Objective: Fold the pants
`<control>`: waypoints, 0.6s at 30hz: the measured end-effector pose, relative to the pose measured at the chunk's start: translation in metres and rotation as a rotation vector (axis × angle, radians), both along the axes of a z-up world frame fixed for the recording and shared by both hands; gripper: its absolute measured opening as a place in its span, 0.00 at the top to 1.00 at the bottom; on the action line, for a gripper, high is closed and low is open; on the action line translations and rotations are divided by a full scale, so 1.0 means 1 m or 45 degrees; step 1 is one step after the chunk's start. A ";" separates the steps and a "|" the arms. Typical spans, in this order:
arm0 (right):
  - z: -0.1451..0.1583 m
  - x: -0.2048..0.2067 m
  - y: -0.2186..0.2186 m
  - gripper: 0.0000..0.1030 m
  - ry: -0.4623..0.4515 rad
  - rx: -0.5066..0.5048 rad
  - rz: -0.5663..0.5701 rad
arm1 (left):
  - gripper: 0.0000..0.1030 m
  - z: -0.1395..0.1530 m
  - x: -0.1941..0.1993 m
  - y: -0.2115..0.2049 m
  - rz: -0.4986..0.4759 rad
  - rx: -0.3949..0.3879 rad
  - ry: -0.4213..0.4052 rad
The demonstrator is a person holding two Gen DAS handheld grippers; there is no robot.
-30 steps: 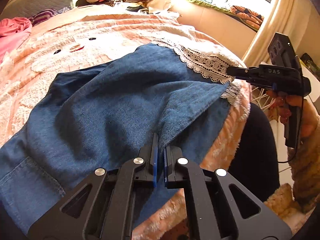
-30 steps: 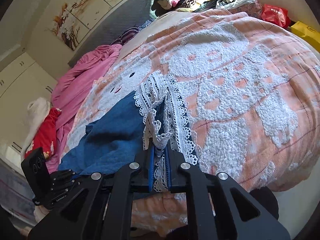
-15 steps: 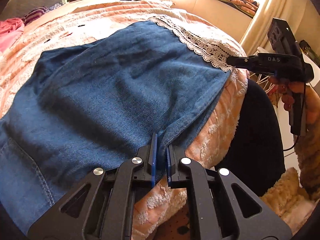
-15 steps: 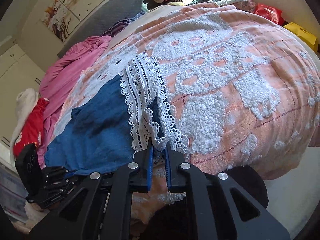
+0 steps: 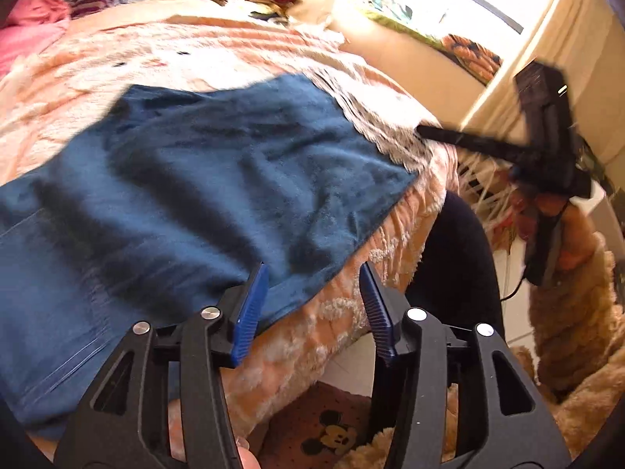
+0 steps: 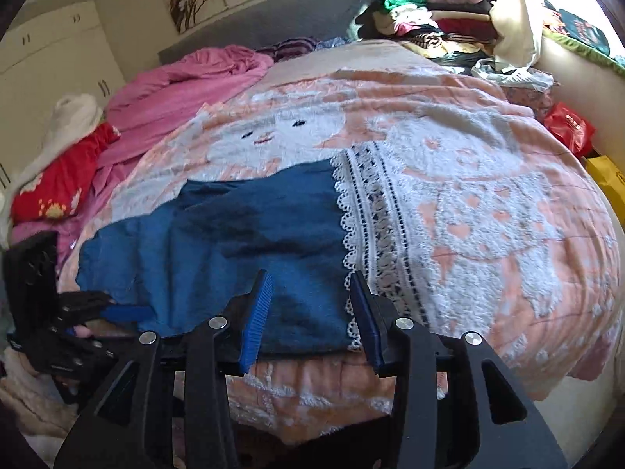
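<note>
The blue denim pants [image 5: 203,179] with a white lace hem [image 6: 375,215] lie flat on the peach bedspread [image 6: 488,195], folded over, near the bed's front edge. My left gripper [image 5: 314,305] is open and empty, just above the pants' near edge. My right gripper [image 6: 310,308] is open and empty, over the near corner by the lace hem. The right gripper also shows in the left wrist view [image 5: 547,148], and the left gripper in the right wrist view [image 6: 78,312].
A pink blanket [image 6: 187,78] and a red cushion [image 6: 58,187] lie at the bed's left. Piled clothes [image 6: 429,11] sit at the head end. A red bag [image 6: 570,129] and a yellow box [image 6: 609,179] stand right. The bed's edge drops off below both grippers.
Both grippers have opened and let go of the pants. The cloth has dropped flat on the bed, and both grippers have drawn back toward the bed's edge.
</note>
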State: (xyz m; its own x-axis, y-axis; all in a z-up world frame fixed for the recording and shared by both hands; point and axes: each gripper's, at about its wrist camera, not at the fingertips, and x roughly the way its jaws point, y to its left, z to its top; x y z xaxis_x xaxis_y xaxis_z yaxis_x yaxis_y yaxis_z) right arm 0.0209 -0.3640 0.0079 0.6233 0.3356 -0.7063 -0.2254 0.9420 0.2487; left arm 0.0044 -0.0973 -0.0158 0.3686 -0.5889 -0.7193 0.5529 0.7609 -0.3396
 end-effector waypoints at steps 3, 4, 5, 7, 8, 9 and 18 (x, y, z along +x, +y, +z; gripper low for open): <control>-0.034 0.021 0.003 0.58 0.149 -0.082 -0.033 | 0.50 0.015 -0.008 0.044 0.201 0.011 -0.043; -0.042 0.023 0.001 0.58 0.159 -0.065 -0.032 | 0.49 0.021 -0.011 0.061 0.287 0.033 -0.064; -0.044 0.021 -0.002 0.58 0.144 -0.038 -0.038 | 0.47 0.024 -0.013 0.077 0.372 0.062 -0.079; -0.043 0.019 -0.004 0.58 0.134 -0.018 -0.042 | 0.47 0.031 -0.020 0.114 0.553 0.113 -0.103; -0.041 0.018 -0.005 0.58 0.130 -0.017 -0.043 | 0.45 0.033 -0.023 0.131 0.644 0.127 -0.104; -0.040 0.018 -0.005 0.58 0.130 -0.021 -0.044 | 0.43 0.036 -0.024 0.146 0.726 0.140 -0.109; -0.037 0.019 0.006 0.47 0.115 -0.078 -0.024 | 0.40 -0.002 0.002 0.189 0.996 0.192 -0.006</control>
State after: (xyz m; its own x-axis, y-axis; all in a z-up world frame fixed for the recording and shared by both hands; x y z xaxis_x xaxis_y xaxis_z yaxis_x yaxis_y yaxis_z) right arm 0.0394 -0.3578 -0.0289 0.5617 0.2792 -0.7788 -0.1868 0.9598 0.2093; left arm 0.0061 0.0919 -0.0178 0.6384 -0.0548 -0.7678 -0.1591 0.9665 -0.2013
